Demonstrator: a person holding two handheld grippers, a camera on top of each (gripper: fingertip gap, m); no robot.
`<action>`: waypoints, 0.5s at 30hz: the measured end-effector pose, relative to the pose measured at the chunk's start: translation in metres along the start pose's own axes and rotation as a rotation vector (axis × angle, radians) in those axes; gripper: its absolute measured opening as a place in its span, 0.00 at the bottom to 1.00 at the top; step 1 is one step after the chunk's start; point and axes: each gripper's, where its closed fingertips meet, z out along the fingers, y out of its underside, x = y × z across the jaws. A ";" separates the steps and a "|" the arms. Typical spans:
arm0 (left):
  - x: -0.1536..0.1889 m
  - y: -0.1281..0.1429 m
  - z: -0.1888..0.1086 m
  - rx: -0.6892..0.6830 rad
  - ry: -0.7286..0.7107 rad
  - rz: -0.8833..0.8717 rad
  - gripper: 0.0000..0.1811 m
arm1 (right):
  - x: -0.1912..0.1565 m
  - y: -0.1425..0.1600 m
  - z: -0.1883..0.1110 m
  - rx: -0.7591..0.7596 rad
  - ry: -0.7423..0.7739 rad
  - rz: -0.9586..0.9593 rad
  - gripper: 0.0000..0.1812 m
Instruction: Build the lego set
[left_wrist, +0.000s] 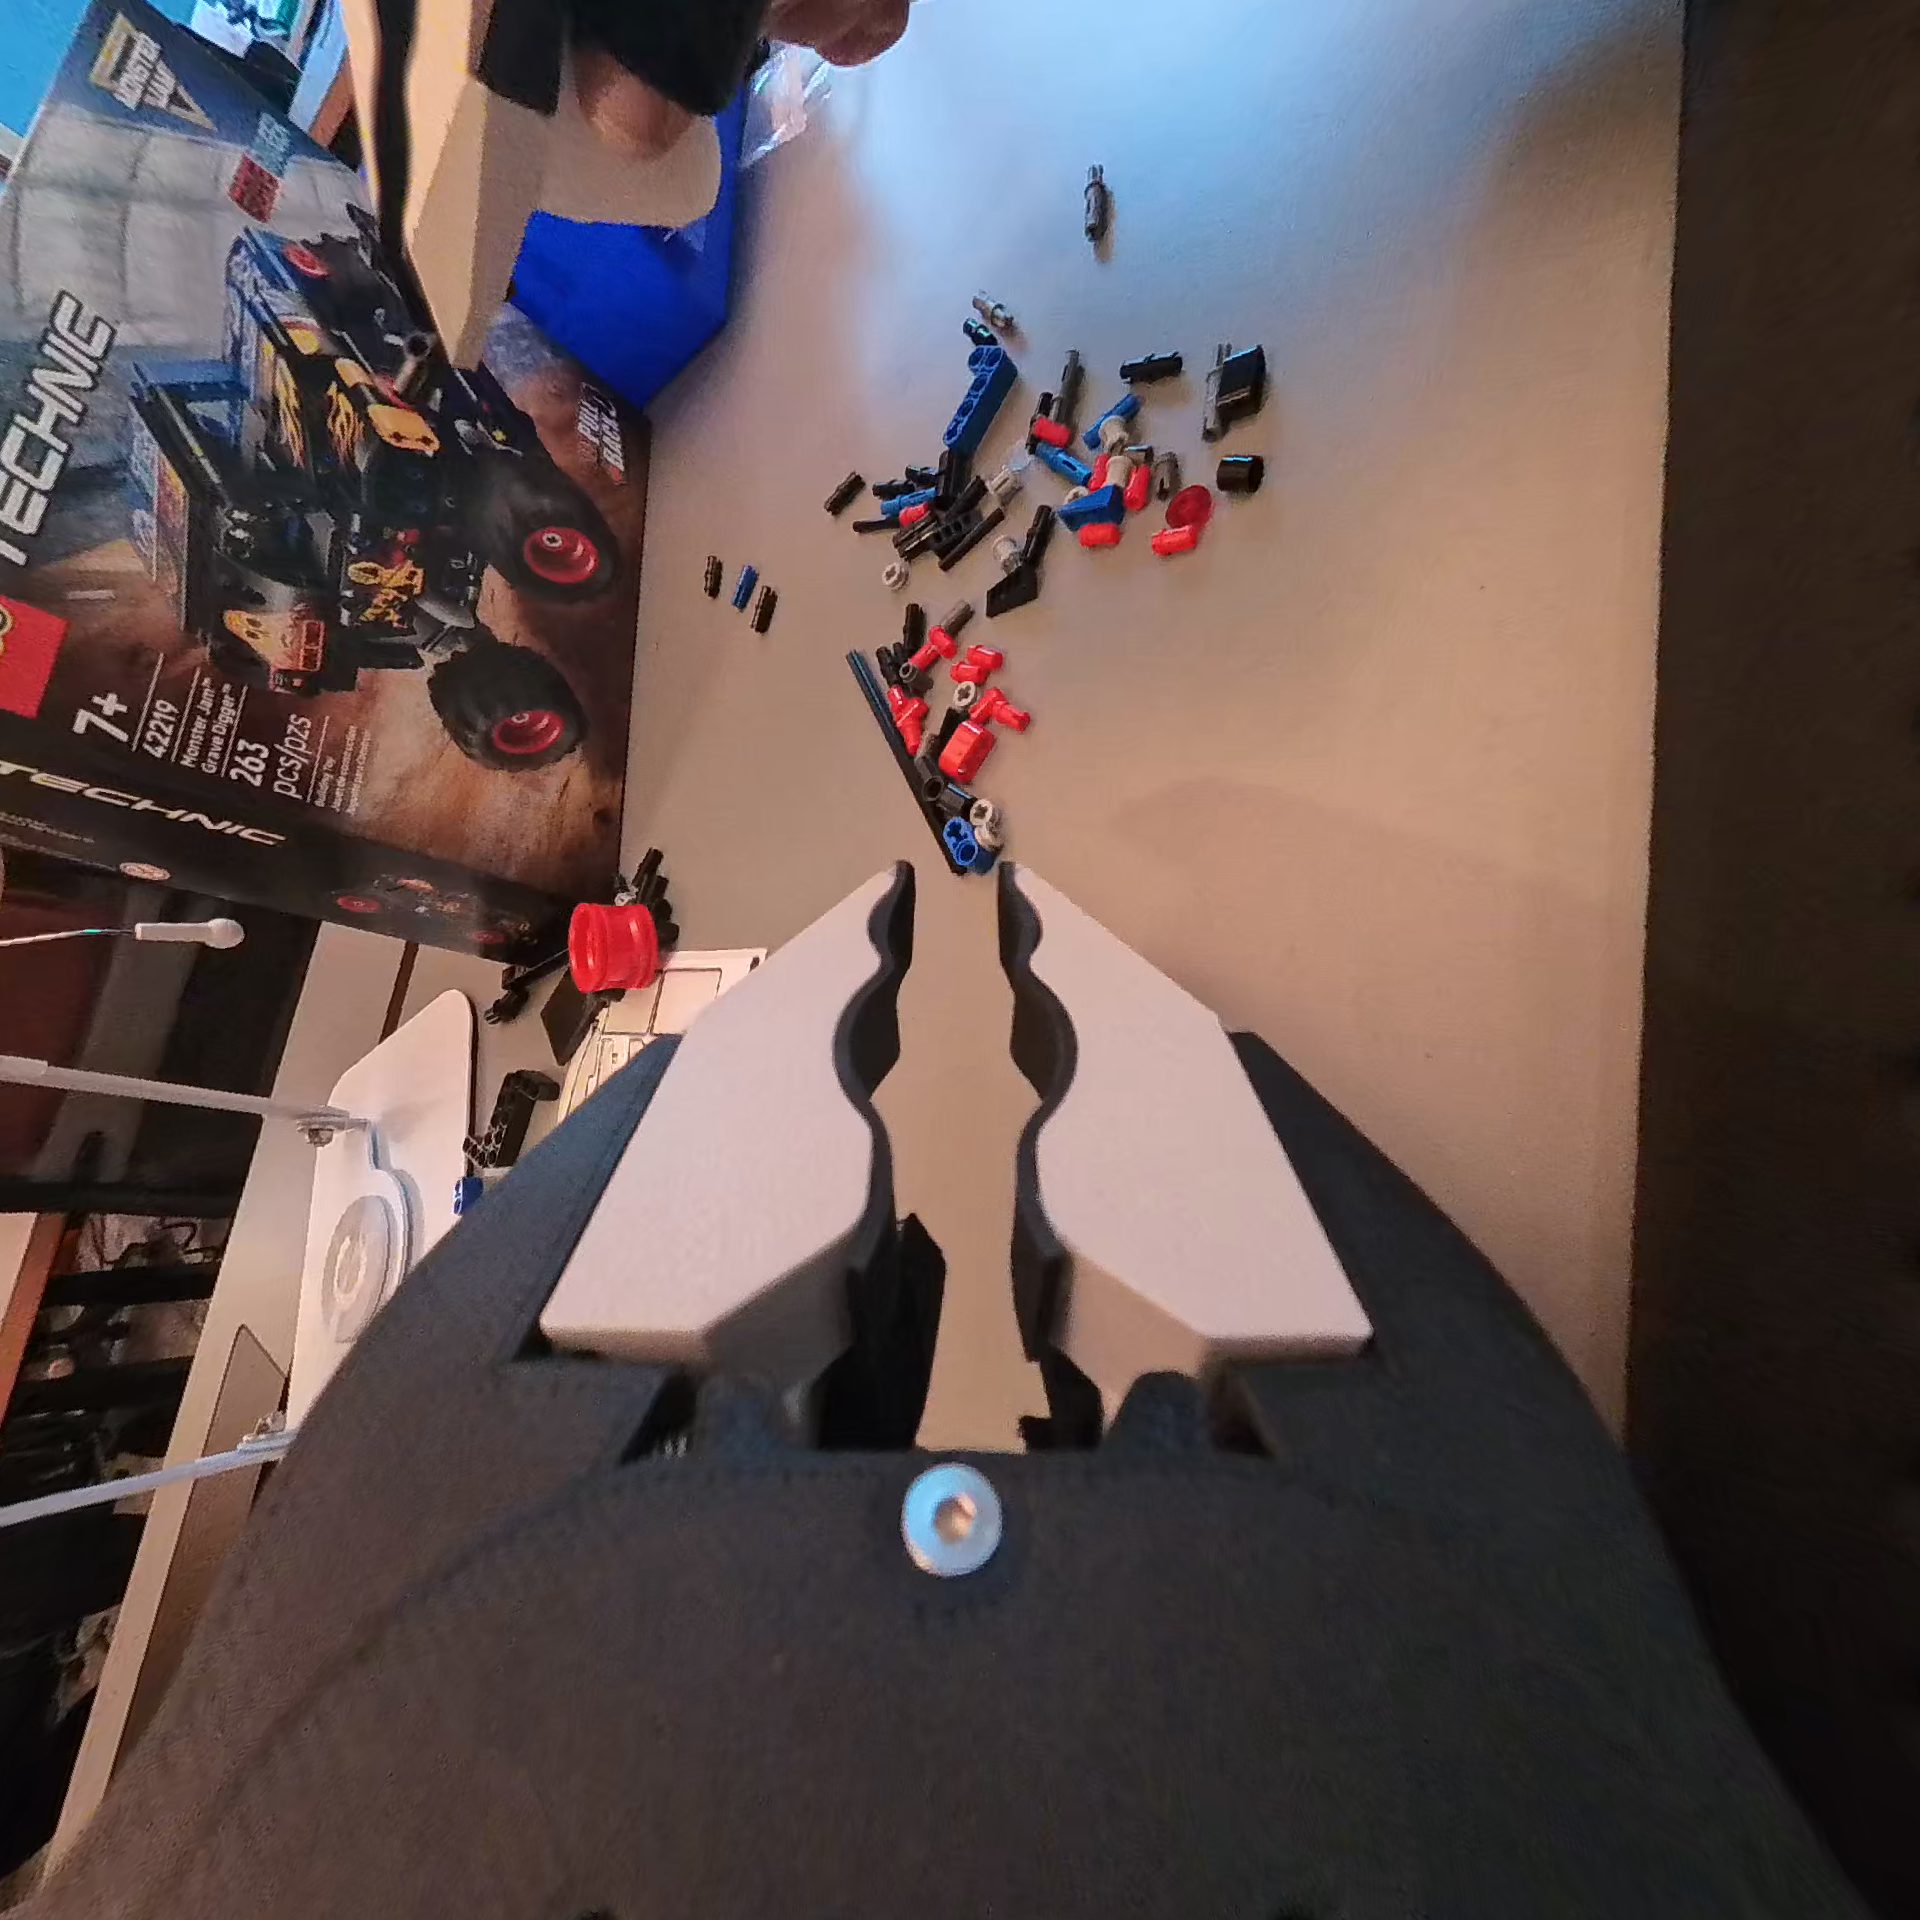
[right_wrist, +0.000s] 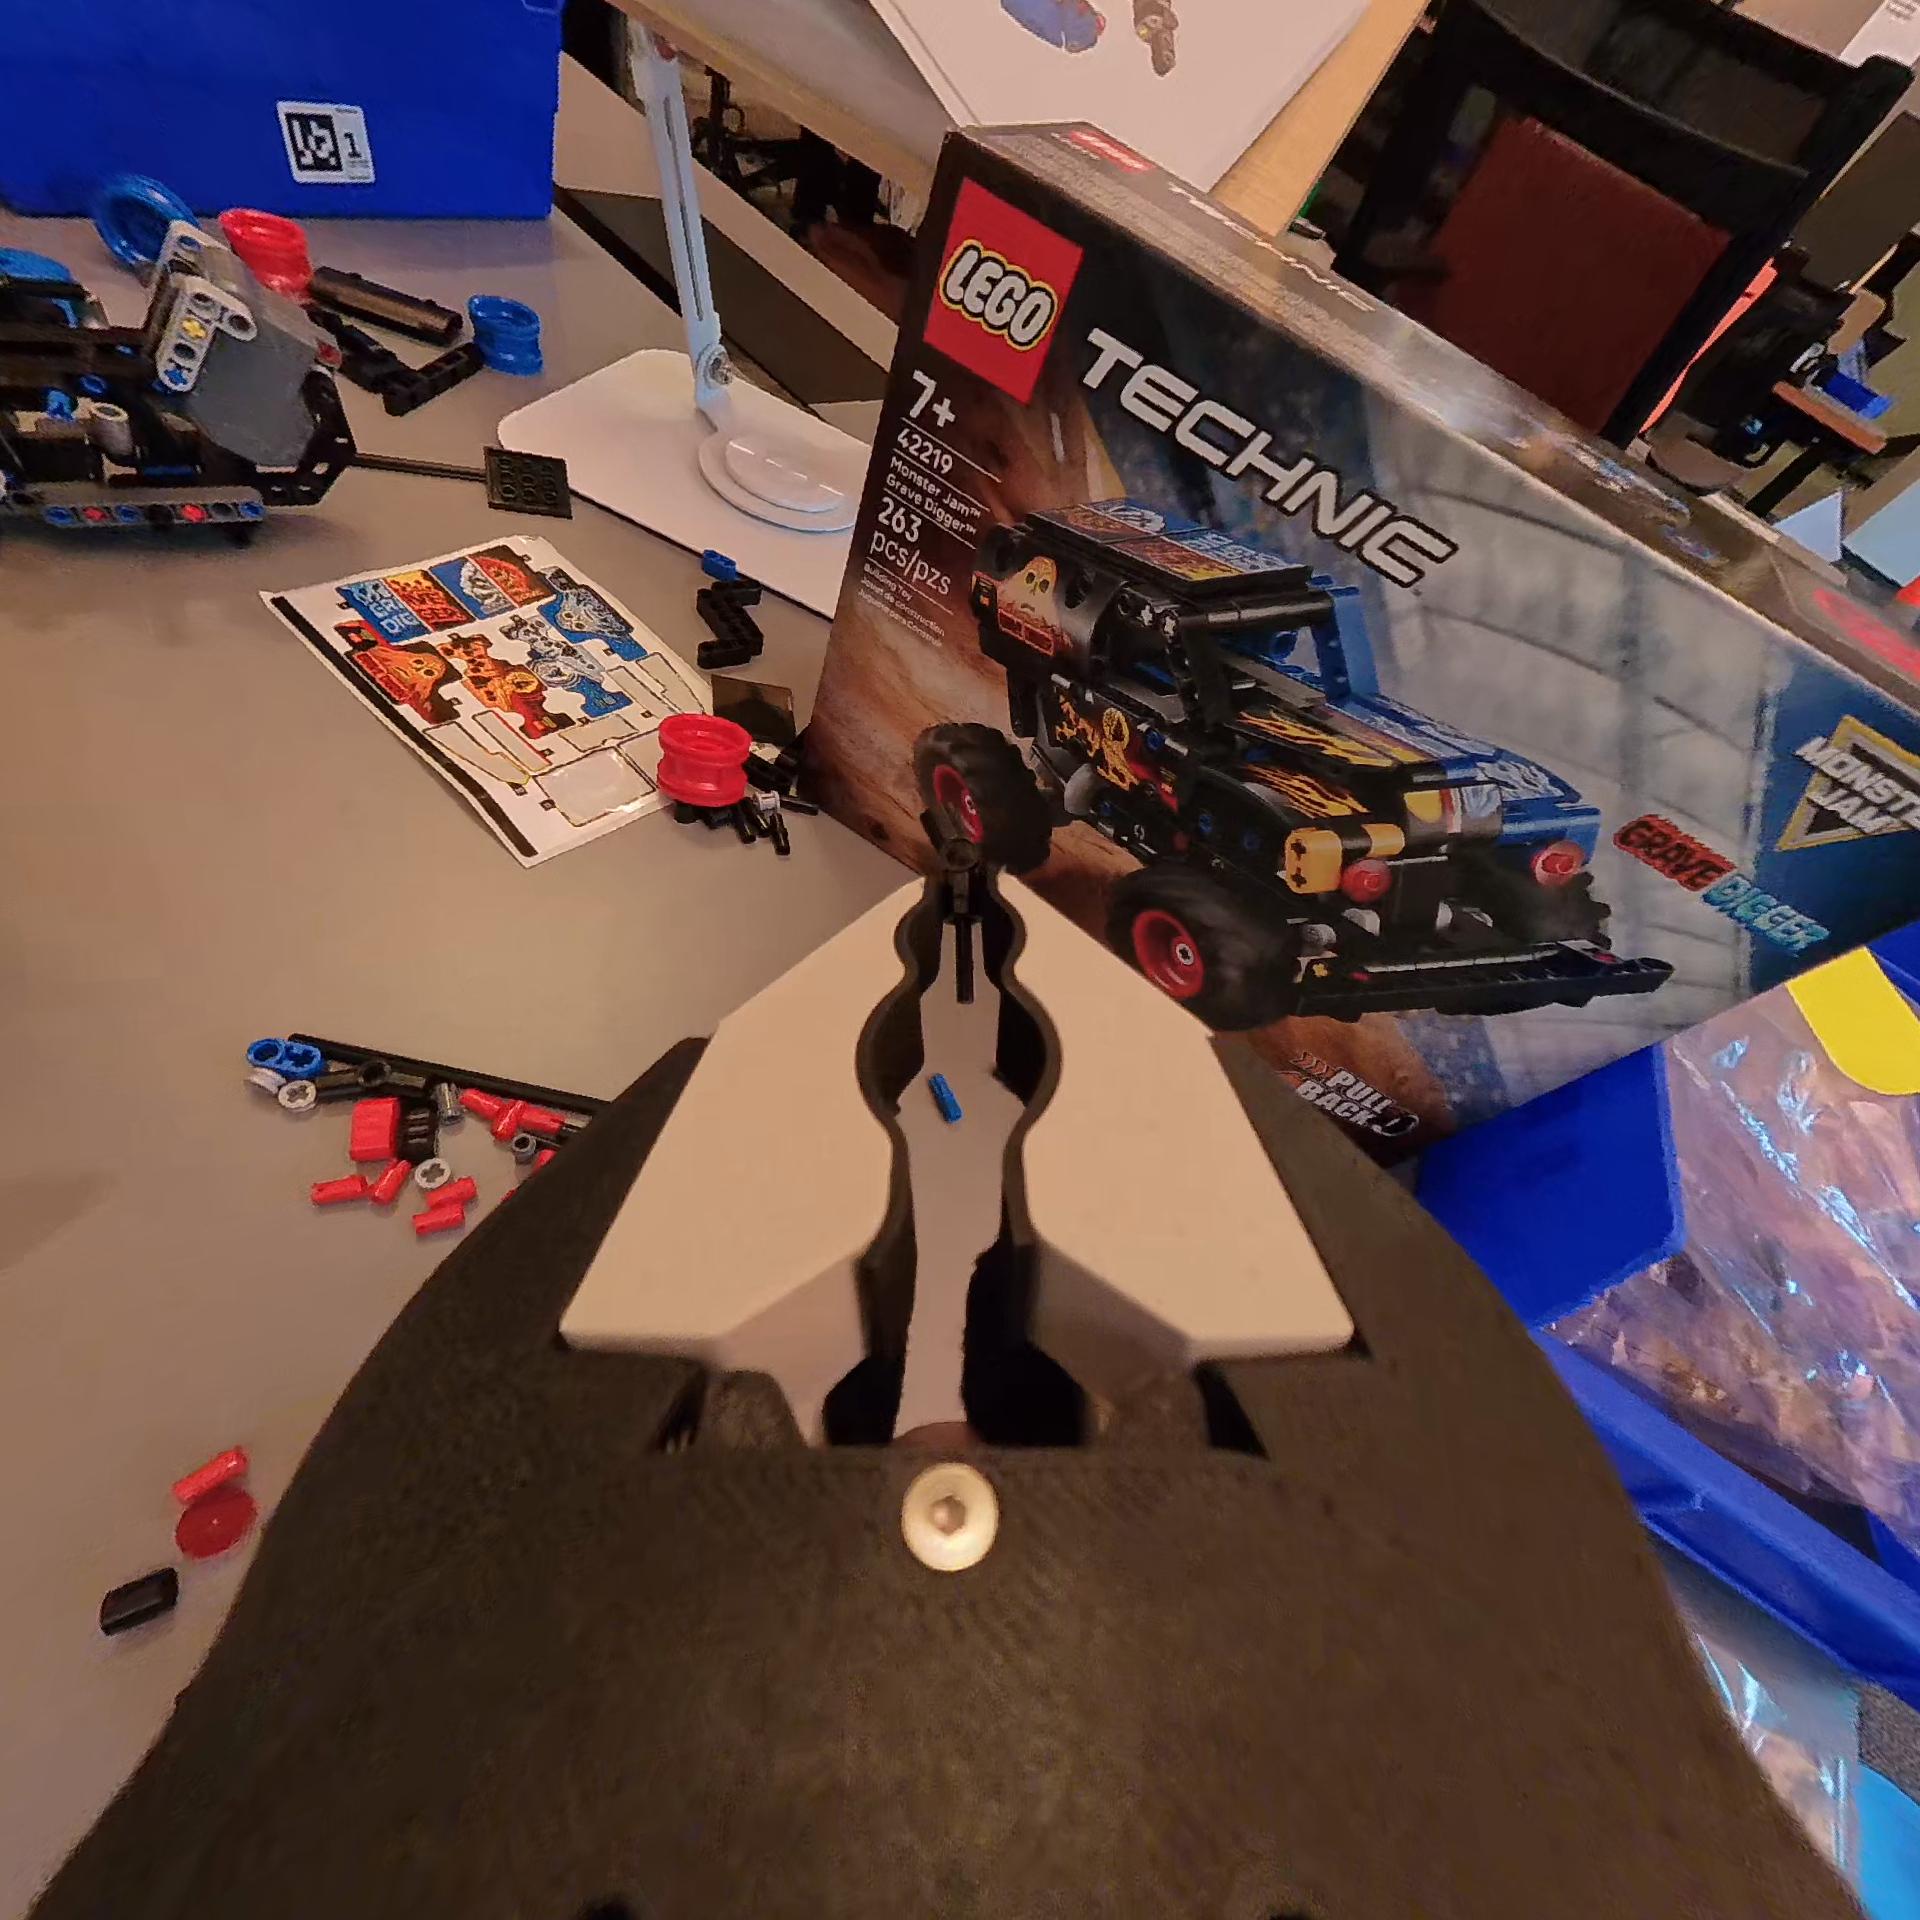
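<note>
The left gripper has its grey fingers parted a little with nothing between them, hanging over the grey tabletop. Right off its tips sits a long black beam with a blue connector at the near end, then a cluster of small red pins and connectors just past that. Farther ahead is the bigger heap of black, blue and red loose pieces. Off to the gripper's left there's a red ribbed wheel hub, touching the edge of the printed cardboard set box.

The right gripper is pinched down on a thin black pin-and-axle piece, which sticks up past the fingertips. Down between the fingers you can see a tiny blue pin lying on the table. The box stands just ahead and to the right. To the left, mid-distance, lies the colourful sticker sheet, with the red hub on its corner. Way off front-left is the half-built black, grey and blue chassis, and behind it a blue plastic bin.
</note>
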 end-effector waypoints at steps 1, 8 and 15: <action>0.000 0.000 -0.001 0.000 0.001 -0.002 0.08 | -0.001 0.001 0.001 -0.004 -0.003 -0.004 0.03; 0.004 0.003 -0.006 0.003 0.014 0.023 0.09 | -0.008 0.004 0.006 -0.030 -0.017 -0.041 0.03; -0.014 0.014 -0.037 0.024 -0.048 0.015 0.08 | -0.016 0.008 0.012 -0.051 -0.046 -0.058 0.03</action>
